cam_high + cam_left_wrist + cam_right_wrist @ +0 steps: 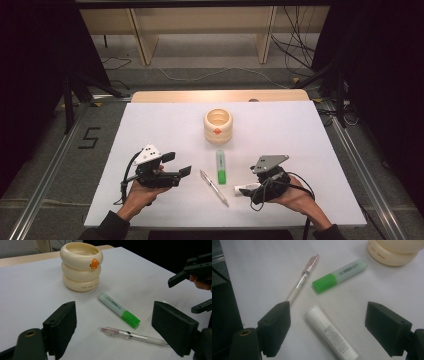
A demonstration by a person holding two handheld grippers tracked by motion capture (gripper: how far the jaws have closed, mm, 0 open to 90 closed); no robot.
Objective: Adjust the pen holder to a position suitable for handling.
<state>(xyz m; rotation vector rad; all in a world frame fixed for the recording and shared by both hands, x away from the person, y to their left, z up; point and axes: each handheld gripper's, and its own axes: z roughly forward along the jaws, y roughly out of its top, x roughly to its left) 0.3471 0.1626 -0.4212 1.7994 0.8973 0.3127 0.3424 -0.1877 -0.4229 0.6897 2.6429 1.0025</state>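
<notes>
High view: left gripper (pixel 179 165) and right gripper (pixel 248 188) low over white board (pixel 150 120); pen (pixel 214 187) and highlighter (pixel 221 167) lie between them, cup (pixel 218 125) beyond. Left gripper view: jaws wide apart, empty; pen (pixel 133 335) between the jaws, highlighter (pixel 119 310) just past it, cup (pixel 81 266) farther ahead. Right gripper view: jaws wide apart, white tube (pixel 331 332) lying between them untouched; pen (pixel 302 281) ahead left, highlighter (pixel 339 275) ahead.

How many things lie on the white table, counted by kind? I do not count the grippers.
Cream ringed holder: 1
Green highlighter: 1
Clear pen: 1
White tube: 1
Total: 4
</notes>
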